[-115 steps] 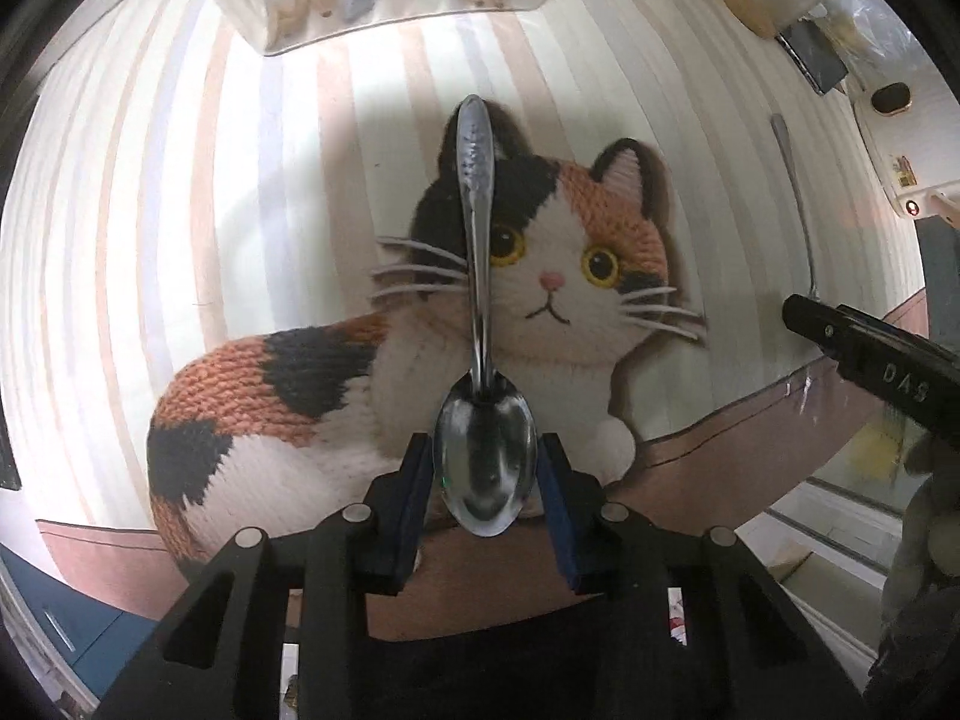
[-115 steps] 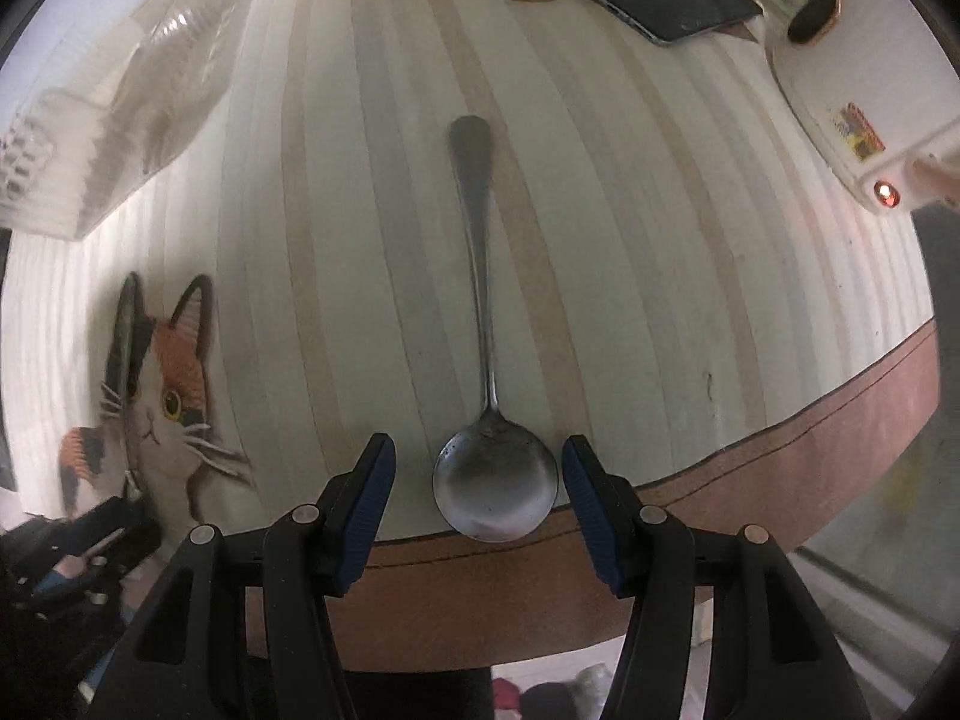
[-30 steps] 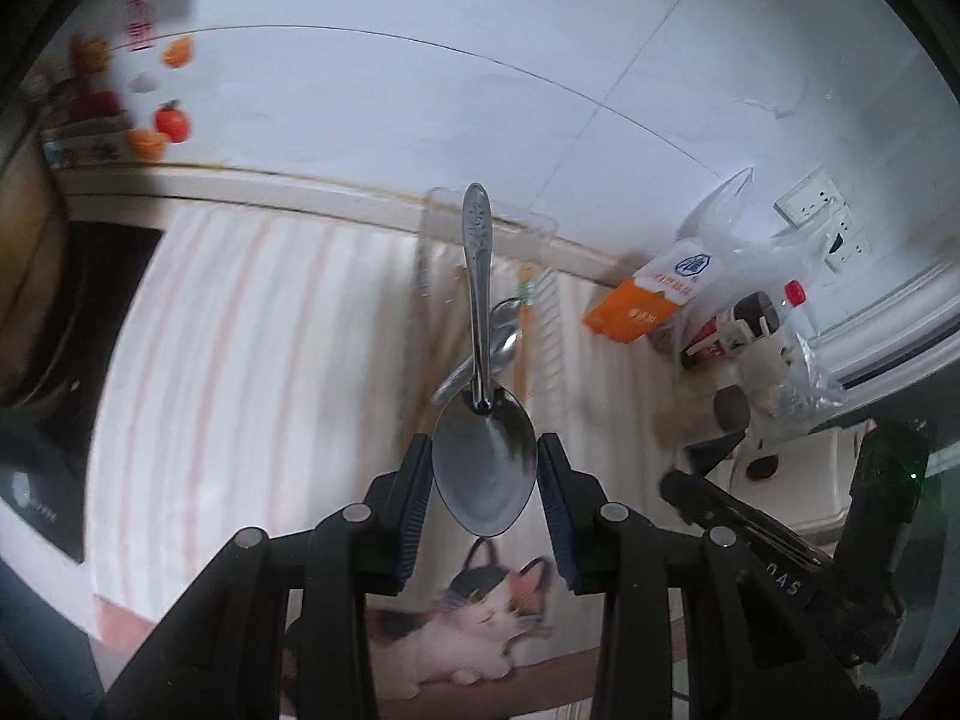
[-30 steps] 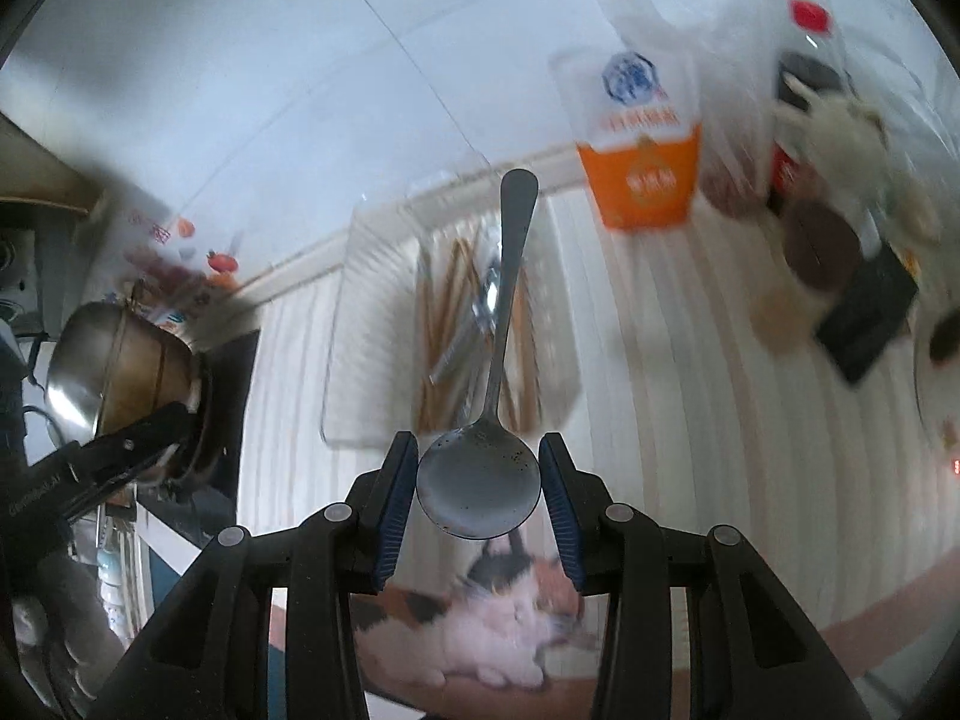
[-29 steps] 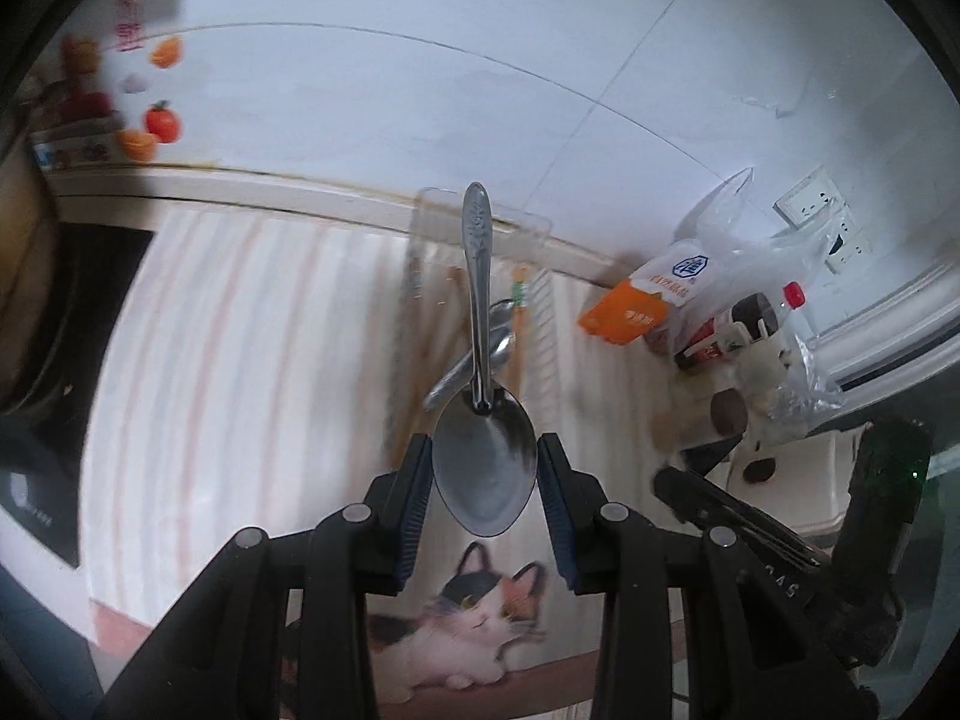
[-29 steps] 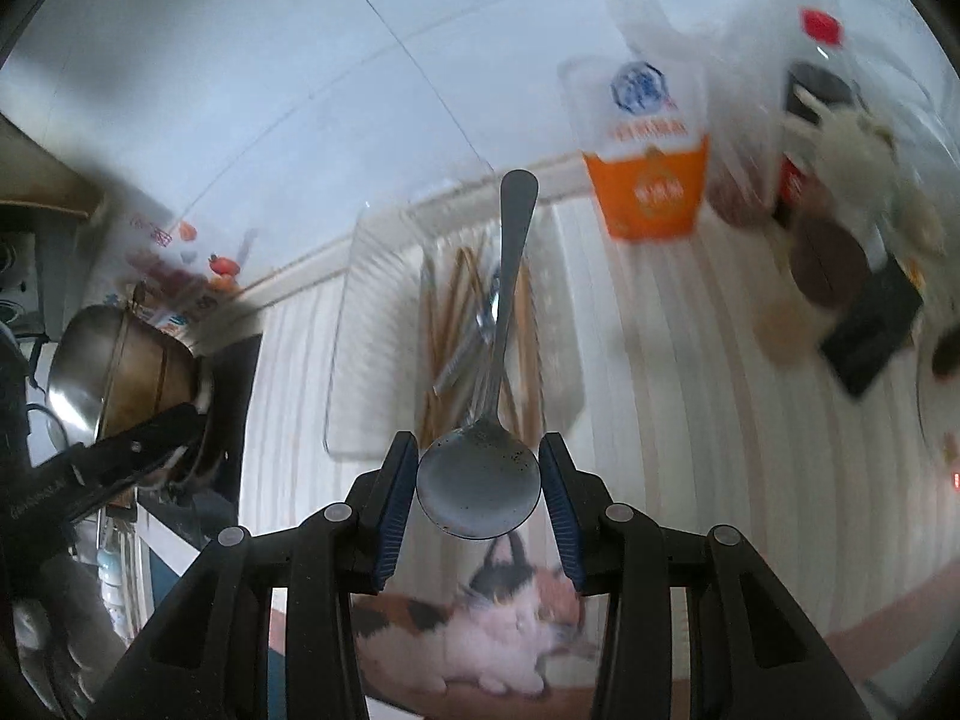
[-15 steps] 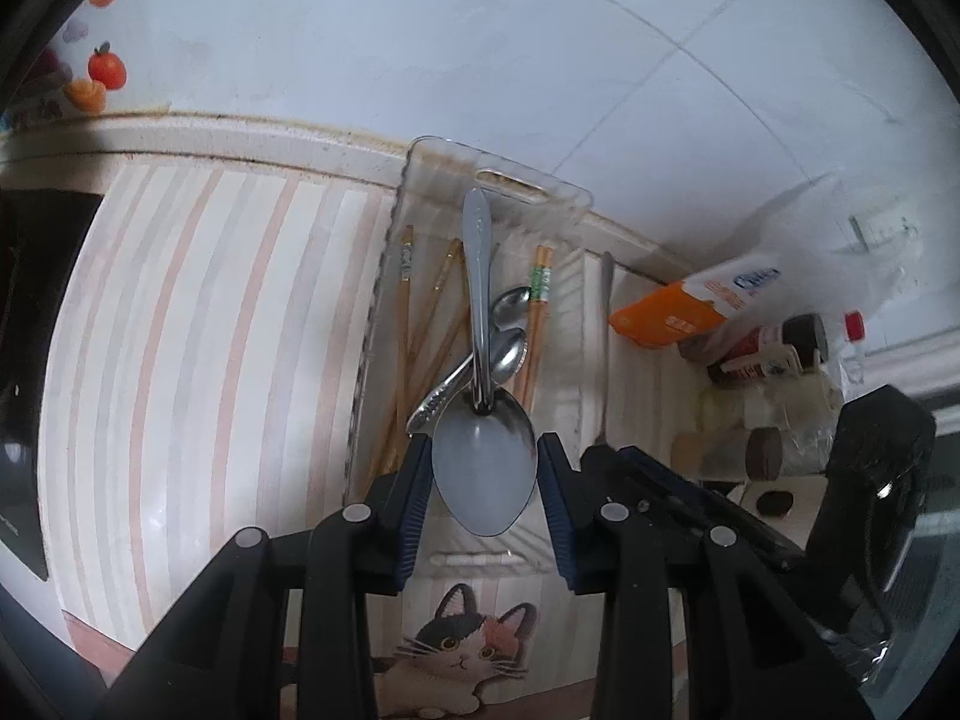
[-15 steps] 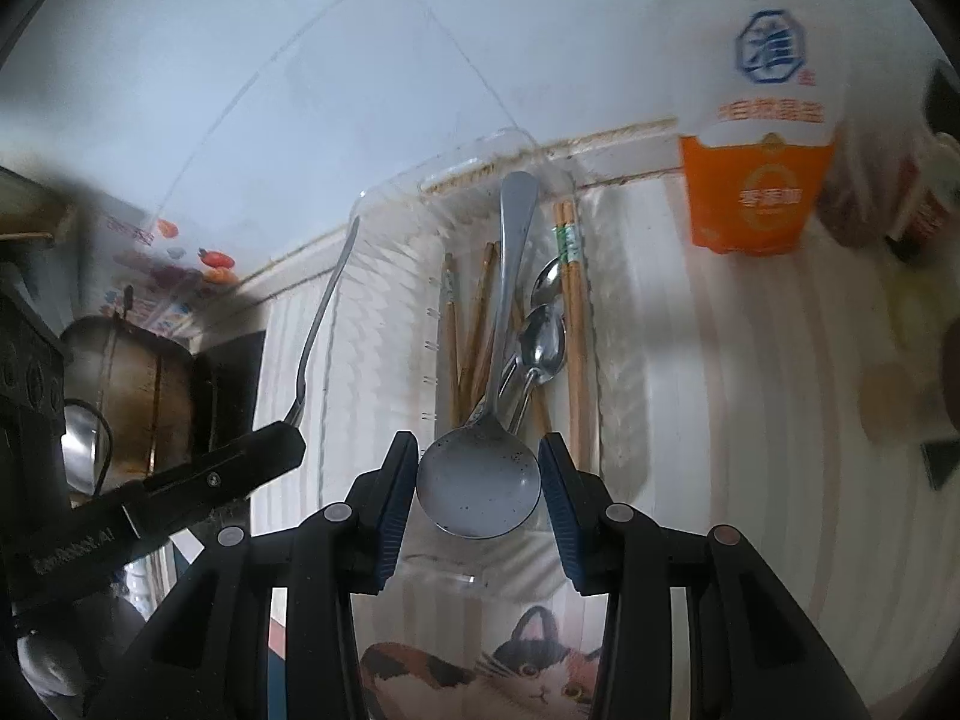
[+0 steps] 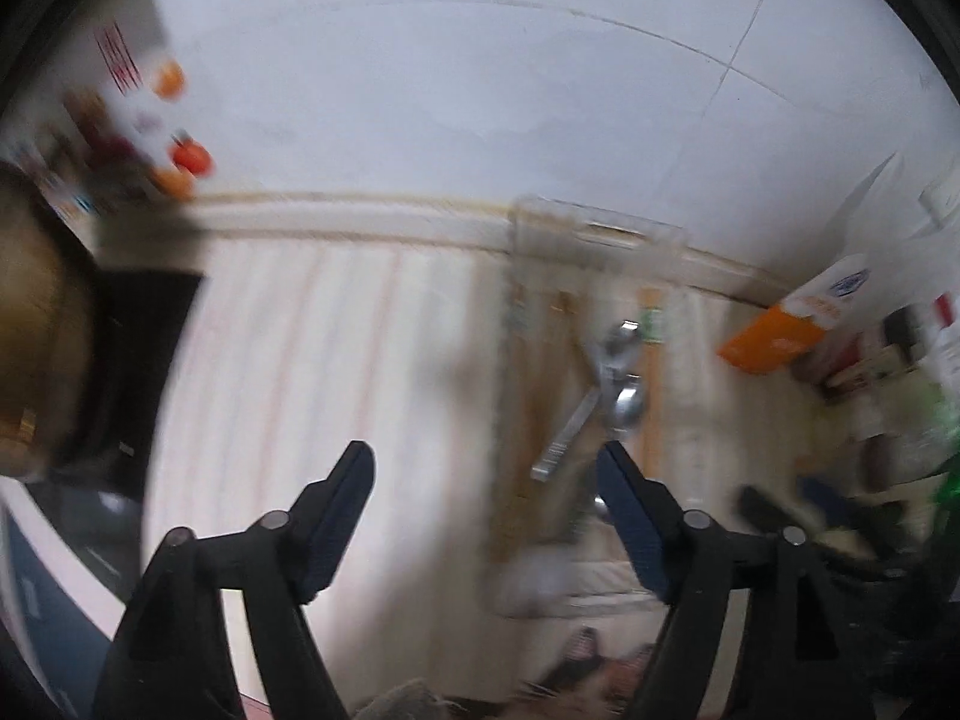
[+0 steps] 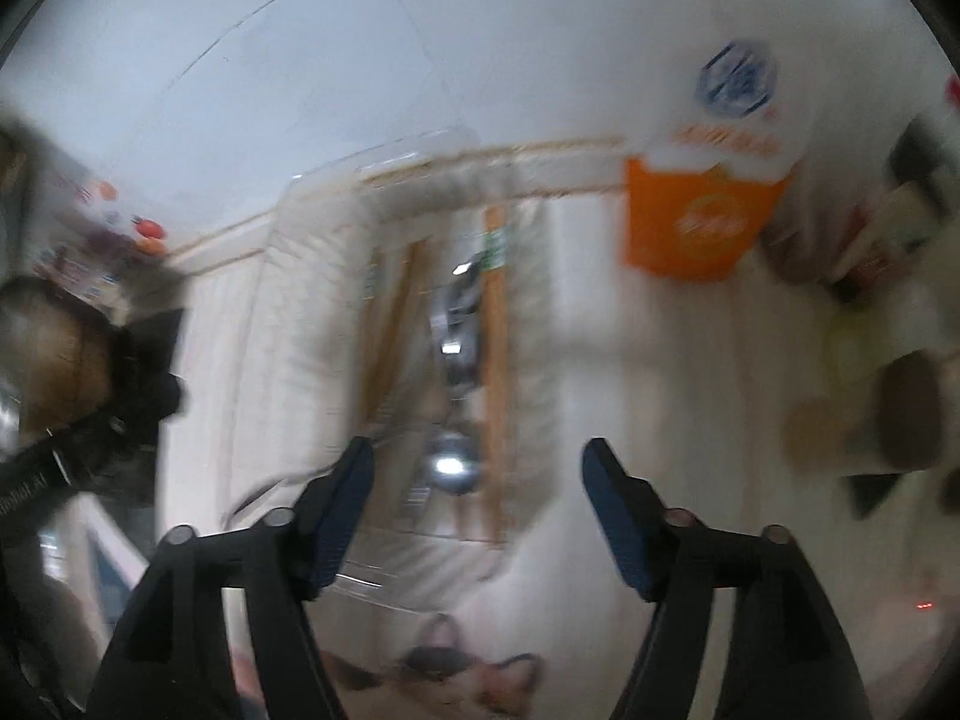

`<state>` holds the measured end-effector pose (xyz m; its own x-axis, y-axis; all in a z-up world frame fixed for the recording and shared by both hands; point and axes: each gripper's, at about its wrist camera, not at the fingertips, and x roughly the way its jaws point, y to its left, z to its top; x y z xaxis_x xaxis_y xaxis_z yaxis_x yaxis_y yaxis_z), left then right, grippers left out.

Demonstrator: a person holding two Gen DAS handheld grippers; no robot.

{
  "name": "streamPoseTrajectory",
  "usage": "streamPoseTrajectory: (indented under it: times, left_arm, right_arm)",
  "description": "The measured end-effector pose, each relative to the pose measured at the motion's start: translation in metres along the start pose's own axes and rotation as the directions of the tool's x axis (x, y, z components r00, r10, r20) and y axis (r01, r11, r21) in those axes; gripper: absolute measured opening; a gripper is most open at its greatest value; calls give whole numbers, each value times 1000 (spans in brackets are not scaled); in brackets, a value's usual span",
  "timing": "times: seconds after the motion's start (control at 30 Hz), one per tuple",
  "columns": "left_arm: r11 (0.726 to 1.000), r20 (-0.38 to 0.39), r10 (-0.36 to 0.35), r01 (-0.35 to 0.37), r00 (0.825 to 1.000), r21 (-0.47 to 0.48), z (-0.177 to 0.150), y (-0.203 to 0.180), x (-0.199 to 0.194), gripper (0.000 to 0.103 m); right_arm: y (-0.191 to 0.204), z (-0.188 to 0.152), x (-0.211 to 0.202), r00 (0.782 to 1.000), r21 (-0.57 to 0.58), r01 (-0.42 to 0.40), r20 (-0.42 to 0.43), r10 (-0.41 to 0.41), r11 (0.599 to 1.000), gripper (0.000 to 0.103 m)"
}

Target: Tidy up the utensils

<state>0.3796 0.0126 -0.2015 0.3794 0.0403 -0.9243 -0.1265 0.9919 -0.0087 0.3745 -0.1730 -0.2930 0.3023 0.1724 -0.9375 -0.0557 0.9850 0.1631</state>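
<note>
My left gripper (image 9: 486,471) has wide jaws that are still opening, with nothing between them. It hangs just left of the clear plastic tray (image 9: 594,228), where several spoons (image 9: 618,396) lie among wooden chopsticks (image 9: 651,360). My right gripper (image 10: 477,462) is also opening and holds nothing. It is right over the tray (image 10: 300,312), where the spoons (image 10: 456,348) and chopsticks (image 10: 495,360) lie lengthwise. Both views are blurred. The left gripper's black body (image 10: 60,468) shows at the left edge of the right wrist view.
An orange and white carton (image 10: 702,216) stands right of the tray with jars and bottles (image 9: 888,348) beyond. A brass pot (image 9: 36,348) on a dark cooktop is at far left. The cat mat (image 10: 456,672) lies below the tray, and a white wall is behind.
Both grippers held a spoon by its bowl; now both jaws stand wide and empty, and the spoons lie in the tray. The left view has swung left of the tray.
</note>
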Motion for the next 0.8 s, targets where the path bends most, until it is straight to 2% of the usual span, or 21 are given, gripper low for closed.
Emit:
streamPoseTrajectory:
  times: [0.07,0.23,0.5,0.67,0.8]
  left_arm:
    - [999,27,47,-48,999,24,-8,0,0,100]
    - [997,20,75,-75,997,31,-23,5,7,103]
    - [996,60,87,-89,994,25,-42,7,-4,103]
    - [997,108,68,-72,992,32,-60,8,-36,103]
    - [998,159,31,-39,987,44,-78,13,-76,103]
  right_arm:
    - [-2,-7,-5,998,-19,63,28,-62,998,85]
    - [-4,-19,-6,990,-54,135,47,-132,989,103]
    - [2,-39,-22,976,-72,203,100,-196,976,103]
    - [8,-61,-61,964,-52,224,159,-213,973,103]
    - [12,-85,-105,958,-19,203,209,-195,979,103]
